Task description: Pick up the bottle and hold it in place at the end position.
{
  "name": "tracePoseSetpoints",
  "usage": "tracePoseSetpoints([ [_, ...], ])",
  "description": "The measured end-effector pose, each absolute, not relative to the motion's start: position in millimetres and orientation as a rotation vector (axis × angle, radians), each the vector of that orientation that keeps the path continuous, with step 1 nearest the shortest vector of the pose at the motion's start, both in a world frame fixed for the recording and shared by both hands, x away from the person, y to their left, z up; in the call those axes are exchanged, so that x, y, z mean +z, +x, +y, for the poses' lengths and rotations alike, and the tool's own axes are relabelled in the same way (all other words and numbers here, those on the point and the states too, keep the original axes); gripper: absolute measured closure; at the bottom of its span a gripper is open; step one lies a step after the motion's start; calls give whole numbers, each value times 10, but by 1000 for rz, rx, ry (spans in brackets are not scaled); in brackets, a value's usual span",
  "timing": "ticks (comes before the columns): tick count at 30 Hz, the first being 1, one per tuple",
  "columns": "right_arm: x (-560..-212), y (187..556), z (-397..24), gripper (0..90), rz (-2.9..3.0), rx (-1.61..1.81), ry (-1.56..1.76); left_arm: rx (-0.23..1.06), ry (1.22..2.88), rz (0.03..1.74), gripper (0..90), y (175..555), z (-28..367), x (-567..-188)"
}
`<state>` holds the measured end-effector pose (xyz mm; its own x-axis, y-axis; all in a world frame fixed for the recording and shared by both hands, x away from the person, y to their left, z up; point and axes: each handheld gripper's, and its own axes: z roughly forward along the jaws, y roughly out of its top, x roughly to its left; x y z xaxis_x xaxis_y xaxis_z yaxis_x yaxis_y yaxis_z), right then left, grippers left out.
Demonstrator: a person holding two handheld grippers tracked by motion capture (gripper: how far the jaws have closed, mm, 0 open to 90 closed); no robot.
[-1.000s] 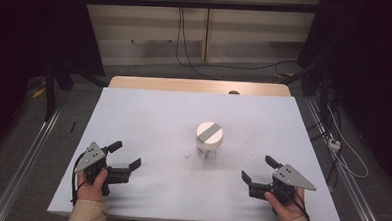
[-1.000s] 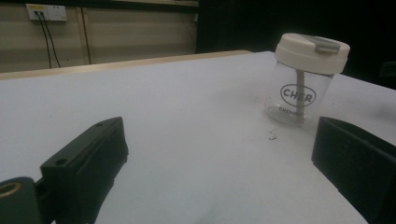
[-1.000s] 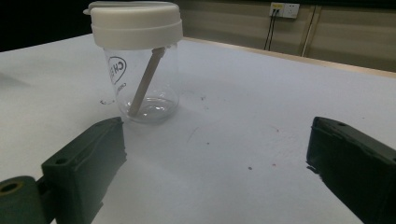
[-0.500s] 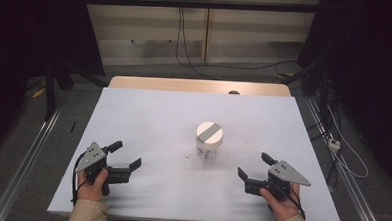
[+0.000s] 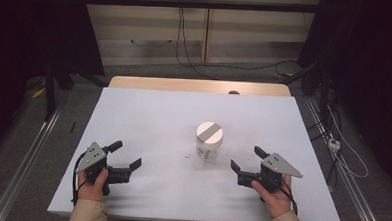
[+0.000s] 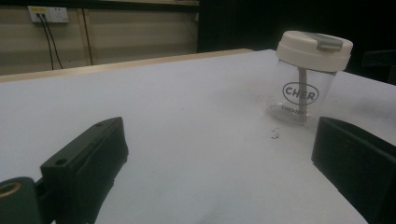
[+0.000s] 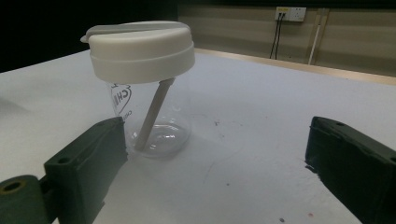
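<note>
Nearest you, at the bottom of the high view, you've got both grippers w/ jaws spread wide and nothing between them: left gripper (image 5: 123, 159) at lower left, right gripper (image 5: 245, 161) at lower right, each resting low on the white table (image 5: 149, 113). Nothing's been gripped yet, so I'd judge the job is at the very start; approach, grasp and whatever comes after the grasp are all left to do. The right gripper sits nearer the jar (image 5: 208, 139) than the left does, approx. just beside it vs. well apart, so it looks like the one to close in first. The jar itself stands just right of centre frame in the high view, upright, long axis vertical, lid (image 5: 209, 132) on top facing up. In the left gripper view the jar (image 6: 308, 79) is at upper right w/ its printed logo facing that camera; in the right gripper view the jar (image 7: 142, 84) fills the upper left. A grey strip (image 5: 210, 131) across the lid runs diagonally, lower left to upper right of the frame. Inside, a pale stick (image 7: 152, 113) leans from the base up to the lid. A few dark specks (image 5: 188, 154) lie on the table just left of the jar.
</note>
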<state>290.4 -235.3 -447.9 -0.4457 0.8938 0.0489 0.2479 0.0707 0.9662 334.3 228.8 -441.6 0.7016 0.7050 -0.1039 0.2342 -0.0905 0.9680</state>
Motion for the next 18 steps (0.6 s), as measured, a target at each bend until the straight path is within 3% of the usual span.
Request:
tracePoseSetpoints([
  [18,-4508,3141,-1977,60,1861,1423,1094,457,1674,760,32,3350,2271,-4435],
])
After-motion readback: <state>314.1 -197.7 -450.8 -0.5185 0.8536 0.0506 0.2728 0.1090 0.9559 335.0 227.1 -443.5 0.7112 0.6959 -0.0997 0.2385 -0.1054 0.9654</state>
